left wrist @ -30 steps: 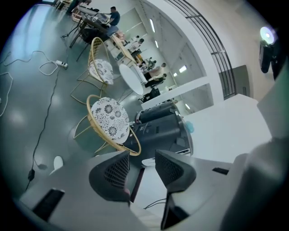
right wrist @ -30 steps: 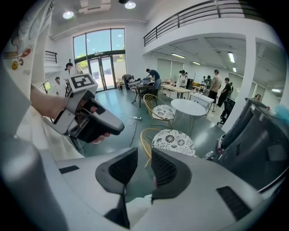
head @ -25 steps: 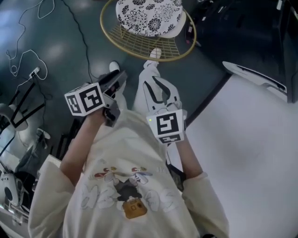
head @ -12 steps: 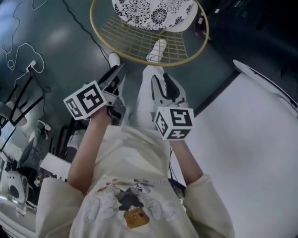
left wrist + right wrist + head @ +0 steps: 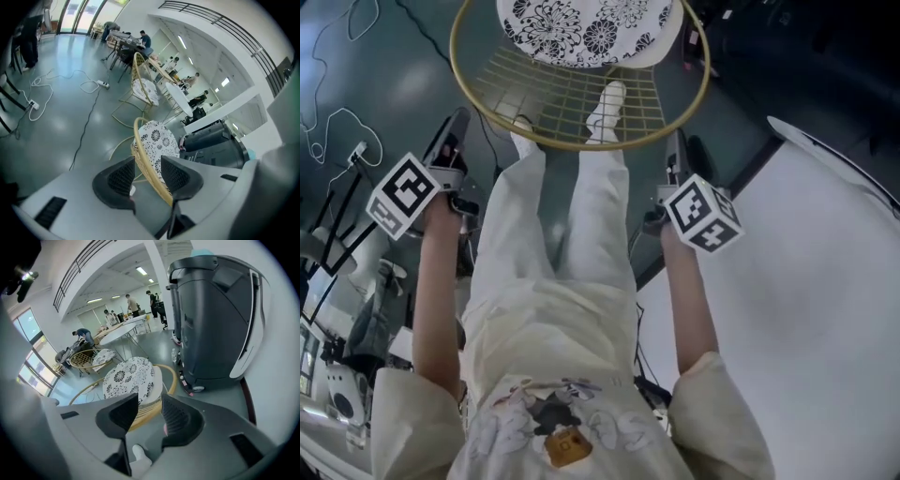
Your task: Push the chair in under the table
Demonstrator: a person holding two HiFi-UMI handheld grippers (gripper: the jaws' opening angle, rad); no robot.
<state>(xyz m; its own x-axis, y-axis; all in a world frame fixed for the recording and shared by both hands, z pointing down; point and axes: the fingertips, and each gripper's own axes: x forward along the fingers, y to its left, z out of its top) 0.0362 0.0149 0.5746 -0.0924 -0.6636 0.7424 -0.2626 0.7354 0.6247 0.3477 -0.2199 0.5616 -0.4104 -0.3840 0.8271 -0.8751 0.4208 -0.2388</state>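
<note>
The chair has a round gold wire frame [image 5: 581, 145] and a black-and-white patterned cushion [image 5: 581, 28]; it stands just ahead of the person's feet. My left gripper [image 5: 455, 127] is at the rim's left side. In the left gripper view the gold rim [image 5: 140, 150] runs between the open jaws of that gripper [image 5: 147, 176], close to the right pad, with a gap showing. My right gripper [image 5: 675, 150] is at the rim's right side, its jaws opening. In the right gripper view the cushion [image 5: 126, 378] and rim lie just beyond that gripper [image 5: 150, 416]. The white table [image 5: 806, 281] is at the right.
The person's legs and white shoes [image 5: 609, 98] stand between the grippers. Cables [image 5: 337, 131] trail over the dark floor at the left, beside stands and gear [image 5: 337, 244]. A tall dark grey machine [image 5: 215, 319] rises at the right. Further chairs and tables [image 5: 143, 86] stand far off.
Both grippers have spread apart from in front of the body and dropped to the two sides of the chair's rim. The right gripper has rolled over.
</note>
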